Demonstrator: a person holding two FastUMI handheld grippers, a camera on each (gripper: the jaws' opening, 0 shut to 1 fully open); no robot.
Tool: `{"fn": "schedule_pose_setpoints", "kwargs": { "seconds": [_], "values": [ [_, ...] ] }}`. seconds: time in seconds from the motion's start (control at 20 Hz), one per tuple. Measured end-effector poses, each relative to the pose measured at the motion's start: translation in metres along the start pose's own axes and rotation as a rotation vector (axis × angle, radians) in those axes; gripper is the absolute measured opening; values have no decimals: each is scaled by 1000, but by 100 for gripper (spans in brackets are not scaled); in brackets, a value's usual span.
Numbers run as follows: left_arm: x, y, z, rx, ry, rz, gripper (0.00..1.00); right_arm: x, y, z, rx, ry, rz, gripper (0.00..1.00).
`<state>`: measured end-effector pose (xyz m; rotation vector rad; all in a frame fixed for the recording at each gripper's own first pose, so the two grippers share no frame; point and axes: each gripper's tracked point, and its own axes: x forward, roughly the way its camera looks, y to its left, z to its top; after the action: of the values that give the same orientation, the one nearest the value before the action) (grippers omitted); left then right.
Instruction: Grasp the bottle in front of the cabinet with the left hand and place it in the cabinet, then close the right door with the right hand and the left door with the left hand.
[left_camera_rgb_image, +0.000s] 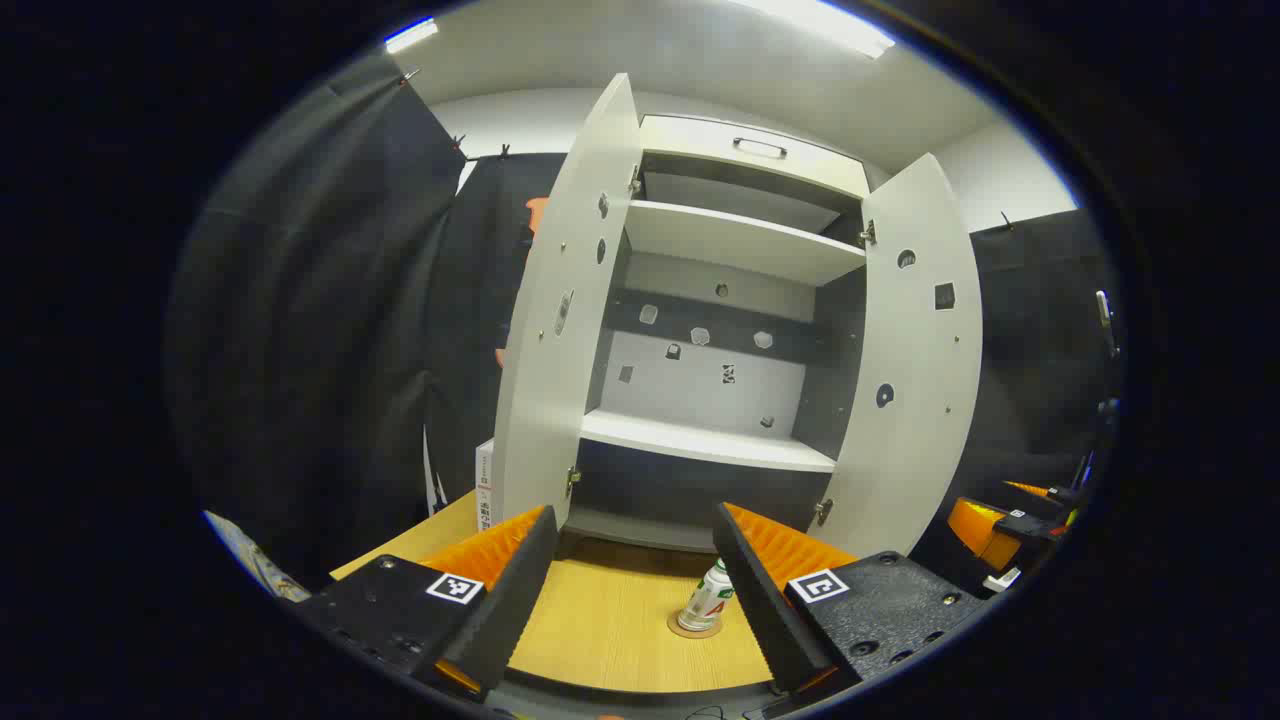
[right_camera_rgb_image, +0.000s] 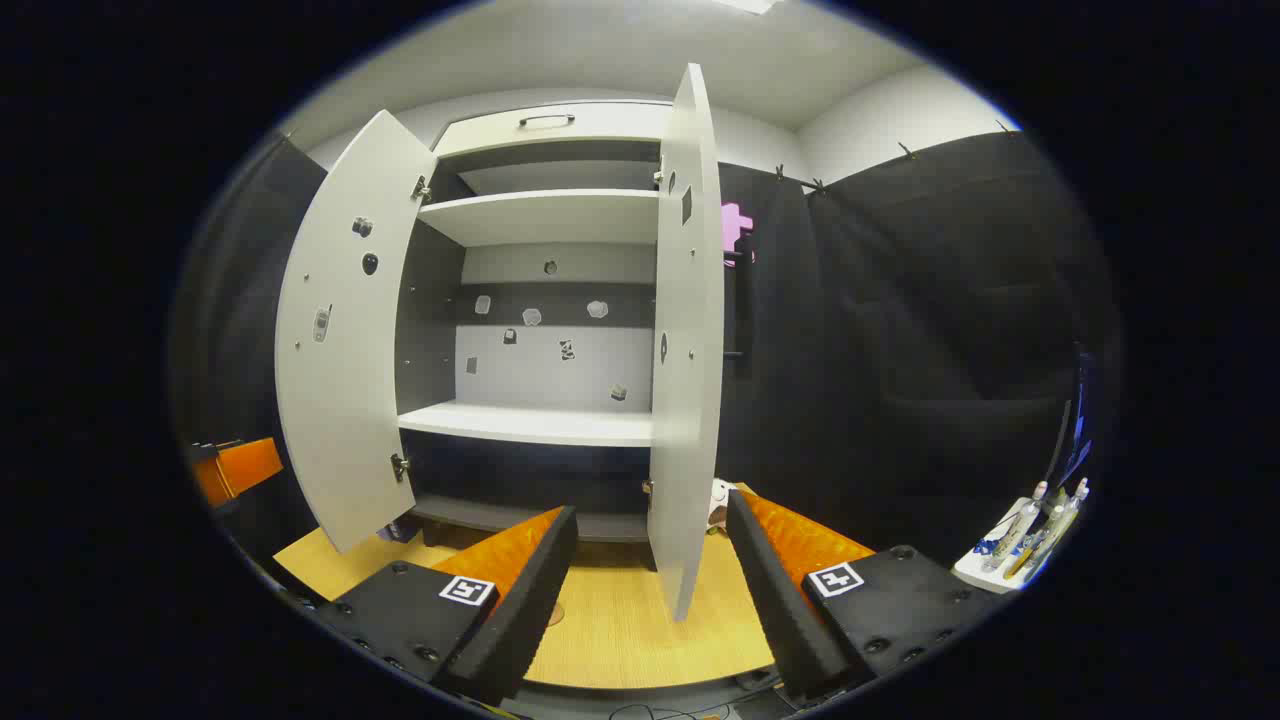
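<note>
Bottle (left_camera_rgb_image: 708, 600) stands upright on the wooden table (left_camera_rgb_image: 610, 630) before the open cabinet (left_camera_rgb_image: 725, 330), its right side cut off by a finger of the left gripper (left_camera_rgb_image: 635, 590), spread wide, empty. Right gripper (right_camera_rgb_image: 650, 600) likewise agape, empty, facing right door (right_camera_rgb_image: 685, 340) edge-on.

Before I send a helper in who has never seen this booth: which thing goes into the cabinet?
Find the tall white cabinet with both doors open. On the wooden table in front of it stands a small bottle, upright on a round coaster, beside one finger of the left gripper. It is the one loose thing standing there, white-bodied with a green cap.
</note>
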<state>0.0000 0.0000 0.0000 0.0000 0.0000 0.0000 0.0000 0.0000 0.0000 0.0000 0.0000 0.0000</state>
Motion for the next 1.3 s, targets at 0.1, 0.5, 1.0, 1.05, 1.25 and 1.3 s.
{"fn": "schedule_pose_setpoints", "kwargs": {
  "seconds": [0.1, 0.5, 1.0, 1.05, 1.25, 1.3],
  "values": [
    [2, -3, 0, 8, 1, -11, 96, 2, -4, 0, -2, -3, -14, 98],
    [11, -21, -2, 11, 8, -54, 96, 4, -8, -5, 2, -1, 5, 98],
    [14, -14, -16, 1, 25, -29, 96, 6, -6, -15, -4, 24, 19, 98],
    [16, -13, -20, 4, 23, -27, 96, 6, -5, -15, -6, 27, 18, 98],
    [27, -17, -43, 14, 45, -39, 96, 3, -8, -19, -7, 38, 8, 98],
    [30, -19, -49, 16, 48, -45, 96, 2, -9, -19, -10, 41, 5, 98]
  ]
}}
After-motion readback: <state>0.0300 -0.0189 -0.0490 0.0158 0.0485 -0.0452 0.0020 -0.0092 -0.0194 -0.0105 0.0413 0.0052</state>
